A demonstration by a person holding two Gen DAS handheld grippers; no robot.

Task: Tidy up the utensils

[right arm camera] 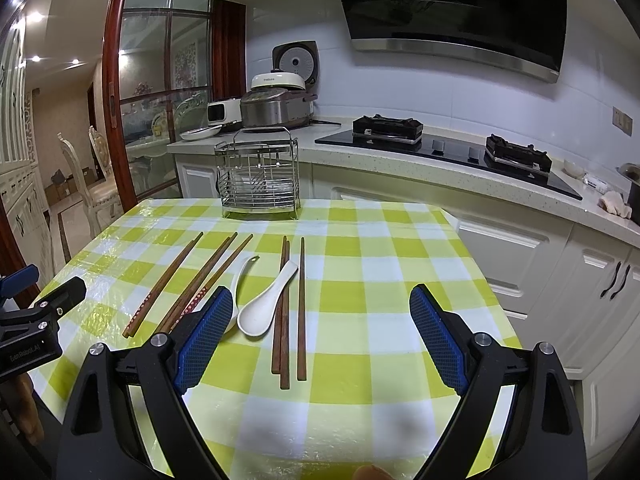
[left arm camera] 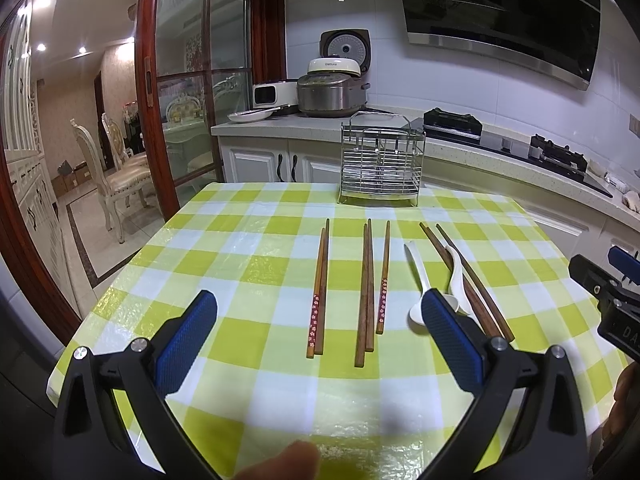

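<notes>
Several wooden chopsticks (left arm camera: 368, 288) (right arm camera: 286, 312) lie side by side on a green-and-white checked tablecloth (left arm camera: 248, 264) (right arm camera: 368, 280); some have red flowered ends (left arm camera: 316, 316). Two white ceramic spoons (left arm camera: 420, 292) (right arm camera: 266, 300) lie among the right-hand chopsticks. A wire metal utensil holder (left arm camera: 380, 164) (right arm camera: 260, 176) stands upright at the table's far edge. My left gripper (left arm camera: 320, 336) is open above the near chopsticks. My right gripper (right arm camera: 320, 332) is open above the spoons and right-hand chopsticks. Neither holds anything.
A kitchen counter with rice cookers (left arm camera: 332, 88) (right arm camera: 276, 100) and a gas hob (right arm camera: 448, 140) runs behind and right of the table. White chairs (left arm camera: 120, 168) and a glass sliding door (left arm camera: 192, 80) stand at the left. The right gripper shows at the left wrist view's right edge (left arm camera: 612, 292).
</notes>
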